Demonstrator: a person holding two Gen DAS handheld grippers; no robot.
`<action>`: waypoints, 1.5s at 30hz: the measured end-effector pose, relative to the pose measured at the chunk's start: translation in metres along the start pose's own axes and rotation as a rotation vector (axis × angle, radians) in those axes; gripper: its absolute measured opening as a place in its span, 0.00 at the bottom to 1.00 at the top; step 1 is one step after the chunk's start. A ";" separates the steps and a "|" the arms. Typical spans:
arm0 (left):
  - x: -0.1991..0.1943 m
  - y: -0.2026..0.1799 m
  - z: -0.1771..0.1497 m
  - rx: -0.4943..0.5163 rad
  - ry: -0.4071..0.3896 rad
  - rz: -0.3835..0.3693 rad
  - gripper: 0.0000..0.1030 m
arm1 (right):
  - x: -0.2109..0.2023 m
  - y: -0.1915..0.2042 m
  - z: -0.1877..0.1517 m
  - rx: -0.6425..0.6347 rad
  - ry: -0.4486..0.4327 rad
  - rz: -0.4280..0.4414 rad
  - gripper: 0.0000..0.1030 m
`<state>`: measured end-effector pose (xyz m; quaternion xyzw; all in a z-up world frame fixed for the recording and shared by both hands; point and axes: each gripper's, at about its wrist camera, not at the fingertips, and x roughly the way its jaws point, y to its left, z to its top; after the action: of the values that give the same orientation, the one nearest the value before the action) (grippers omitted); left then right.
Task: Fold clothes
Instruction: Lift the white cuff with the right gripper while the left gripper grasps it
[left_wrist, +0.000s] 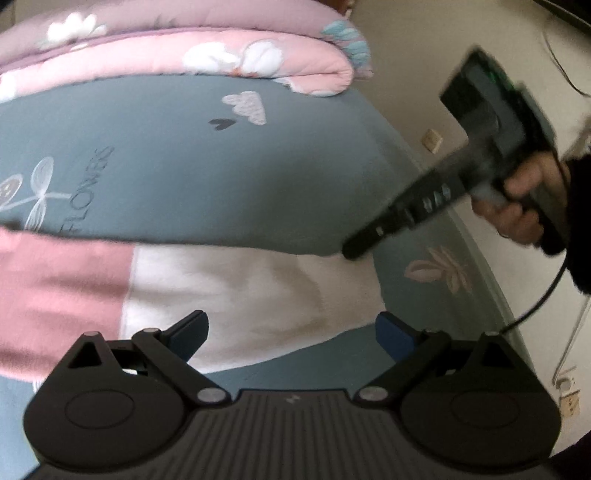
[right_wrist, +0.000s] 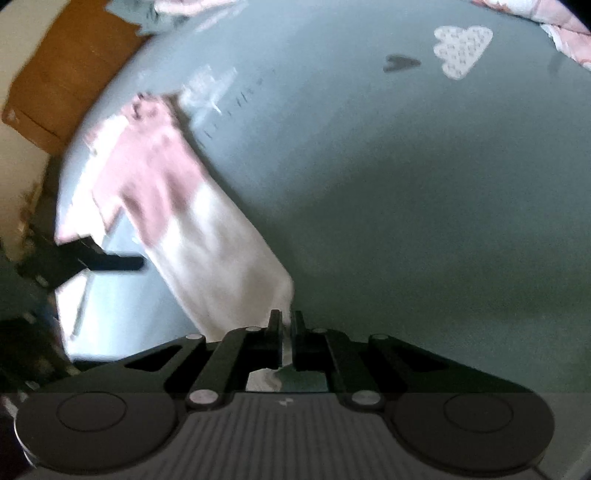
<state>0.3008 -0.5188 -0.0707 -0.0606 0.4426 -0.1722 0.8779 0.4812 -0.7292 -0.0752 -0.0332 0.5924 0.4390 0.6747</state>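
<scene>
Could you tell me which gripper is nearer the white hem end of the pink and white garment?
Right. The right gripper is pinching the garment's white hem corner, while the left gripper hangs open above it.

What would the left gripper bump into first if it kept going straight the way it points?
Probably the white half of the pink and white garment, which lies spread on the blue-grey bedsheet right ahead of the open left gripper. Depth is hard to judge here.
</scene>
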 end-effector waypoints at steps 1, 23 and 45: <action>0.001 -0.003 0.000 0.018 -0.003 -0.002 0.94 | -0.001 0.005 0.005 0.000 -0.011 0.017 0.06; 0.054 -0.050 -0.016 0.504 -0.030 0.188 0.19 | -0.006 0.014 0.022 0.013 -0.015 0.113 0.06; -0.032 0.043 0.007 -0.062 -0.223 0.212 0.05 | -0.010 0.027 0.043 -0.036 -0.106 0.054 0.39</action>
<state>0.2995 -0.4678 -0.0537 -0.0595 0.3516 -0.0569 0.9325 0.4980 -0.6938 -0.0407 -0.0060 0.5487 0.4686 0.6923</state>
